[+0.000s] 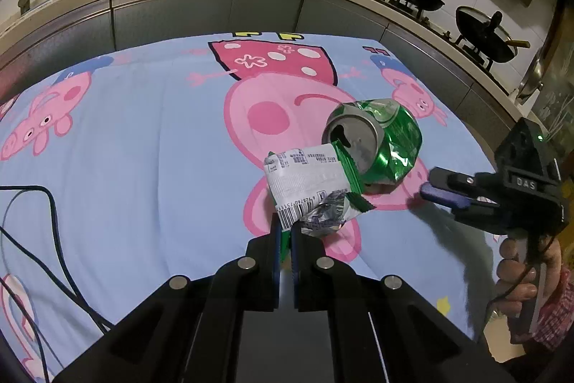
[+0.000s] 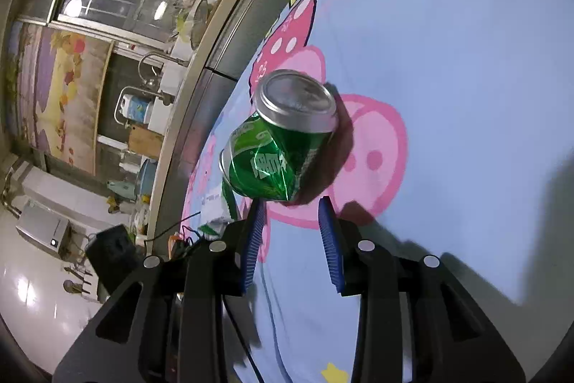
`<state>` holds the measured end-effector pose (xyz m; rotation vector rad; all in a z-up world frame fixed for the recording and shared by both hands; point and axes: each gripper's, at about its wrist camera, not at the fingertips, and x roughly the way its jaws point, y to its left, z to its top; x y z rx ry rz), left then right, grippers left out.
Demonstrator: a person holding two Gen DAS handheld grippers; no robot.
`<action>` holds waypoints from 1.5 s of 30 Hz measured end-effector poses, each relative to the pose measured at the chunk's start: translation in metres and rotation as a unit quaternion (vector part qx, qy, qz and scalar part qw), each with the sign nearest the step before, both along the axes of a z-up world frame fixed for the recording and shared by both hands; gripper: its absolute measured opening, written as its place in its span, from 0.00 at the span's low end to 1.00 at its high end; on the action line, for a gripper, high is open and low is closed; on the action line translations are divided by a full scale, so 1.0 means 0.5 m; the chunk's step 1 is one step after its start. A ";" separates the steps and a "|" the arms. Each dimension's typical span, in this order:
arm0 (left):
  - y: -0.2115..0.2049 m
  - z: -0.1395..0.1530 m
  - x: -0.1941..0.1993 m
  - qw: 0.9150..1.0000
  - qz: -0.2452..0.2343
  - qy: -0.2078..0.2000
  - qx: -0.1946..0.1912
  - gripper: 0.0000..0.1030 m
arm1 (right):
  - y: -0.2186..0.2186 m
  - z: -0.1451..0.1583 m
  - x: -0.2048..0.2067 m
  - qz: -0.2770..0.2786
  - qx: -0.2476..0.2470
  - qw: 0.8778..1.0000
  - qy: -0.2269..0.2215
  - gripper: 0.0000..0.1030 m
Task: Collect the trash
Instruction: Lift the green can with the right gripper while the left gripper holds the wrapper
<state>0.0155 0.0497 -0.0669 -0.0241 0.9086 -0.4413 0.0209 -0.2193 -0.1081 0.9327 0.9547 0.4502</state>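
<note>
Left gripper [image 1: 285, 232] pinching wrapper [image 1: 308, 189] (crumpled) — can [image 2: 283, 139] beside

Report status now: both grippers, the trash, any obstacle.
Left gripper shut on wrapper. Right gripper open, at crushed can, not gripping. Path unobstructed.

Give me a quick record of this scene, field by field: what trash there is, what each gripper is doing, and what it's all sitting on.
surface: cartoon pig cloth over a table
trash 1: crushed green can, lying on the cloth
trash 2: snack wrapper, white and green, crumpled, right next to the can
left gripper: shut on the snack wrapper's lower edge
right gripper: open, empty, fingers pointed at the can, just short of it
background: kitchen counter with bottles, sink, two black pans on the stove
</note>
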 end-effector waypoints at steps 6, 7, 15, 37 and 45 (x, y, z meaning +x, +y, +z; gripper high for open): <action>0.011 -0.001 -0.002 1.000 0.011 -0.003 0.002 0.05 | 0.007 -0.022 0.030 -0.028 0.018 0.999 0.002 0.28; 0.013 0.000 -0.002 1.000 0.013 -0.003 0.001 0.05 | 0.007 -0.023 0.036 -0.032 0.018 0.999 0.001 0.28; 0.029 -0.003 -0.003 0.999 0.031 -0.005 0.004 0.05 | 0.020 -0.019 0.071 -0.057 0.009 0.998 -0.002 0.26; 0.045 -0.017 0.006 0.998 0.055 0.004 0.015 0.05 | 0.013 -0.027 0.080 -0.047 0.041 0.998 0.008 0.13; 0.049 -0.024 0.011 0.998 0.061 0.008 0.020 0.05 | -0.007 -0.019 0.043 -0.023 0.023 0.999 0.011 0.12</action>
